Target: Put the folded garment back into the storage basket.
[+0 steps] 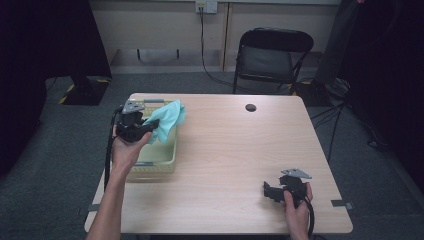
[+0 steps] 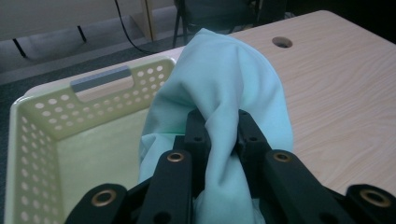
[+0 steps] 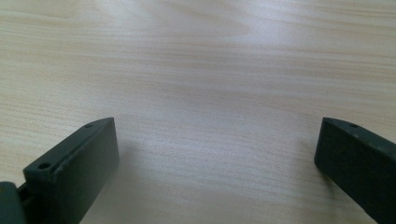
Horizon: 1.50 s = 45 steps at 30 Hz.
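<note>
Clenched on a bunched mint-green cloth [image 2: 224, 88], the left tool [image 2: 223, 128] was held over the perforated basket [image 2: 51, 116], evidently for dropping it in. Idle on the counter [image 1: 225, 150], the right tool [image 1: 272, 192] was kept released, its jaws wide apart.

A lab or studio: black curtains [image 1: 45, 35] (taped floor), folding chair [image 1: 270, 55]

left gripper [image 1: 150, 128] clamped, right gripper [image 1: 269, 191] (fingers apart)
</note>
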Tool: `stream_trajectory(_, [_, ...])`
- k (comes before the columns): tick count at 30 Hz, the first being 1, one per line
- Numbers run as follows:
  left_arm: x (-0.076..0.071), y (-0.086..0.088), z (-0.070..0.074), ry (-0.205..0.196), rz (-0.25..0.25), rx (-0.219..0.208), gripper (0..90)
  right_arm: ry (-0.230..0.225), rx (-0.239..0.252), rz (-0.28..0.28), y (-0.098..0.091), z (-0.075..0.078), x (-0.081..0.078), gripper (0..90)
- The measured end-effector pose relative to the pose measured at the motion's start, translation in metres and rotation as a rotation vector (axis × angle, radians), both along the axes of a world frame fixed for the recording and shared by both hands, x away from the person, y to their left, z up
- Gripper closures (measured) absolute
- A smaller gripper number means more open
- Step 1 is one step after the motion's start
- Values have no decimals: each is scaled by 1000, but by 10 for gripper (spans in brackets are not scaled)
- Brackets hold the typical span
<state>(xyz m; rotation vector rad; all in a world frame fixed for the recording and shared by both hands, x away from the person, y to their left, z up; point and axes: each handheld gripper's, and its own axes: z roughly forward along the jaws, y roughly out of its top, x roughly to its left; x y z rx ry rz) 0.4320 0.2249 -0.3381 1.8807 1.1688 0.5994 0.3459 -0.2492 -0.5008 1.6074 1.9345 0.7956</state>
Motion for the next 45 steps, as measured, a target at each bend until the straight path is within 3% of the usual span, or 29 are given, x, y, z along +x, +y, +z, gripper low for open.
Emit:
stream_trajectory(19, [12, 38, -25, 60, 62, 25, 788, 0, 0, 0, 0, 0, 0, 0])
stream_trajectory(28, [23, 44, -39, 74, 76, 23, 788, 0, 0, 0, 0, 0, 0, 0])
stream_trajectory(33, [31, 48, -52, 107, 82, 20, 787, 0, 0, 0, 0, 0, 0, 0])
stream_trajectory(38, [37, 44, -60, 143, 83, 55, 787, 1, 1, 1, 0, 0, 0, 0])
stream_trajectory(42, [41, 42, -65, 156, 81, 50, 787, 2, 1, 5, 0, 0, 0, 0])
stream_trajectory(45, [43, 38, -68, 168, 76, 83, 786, 2, 1, 5, 0, 0, 0, 0])
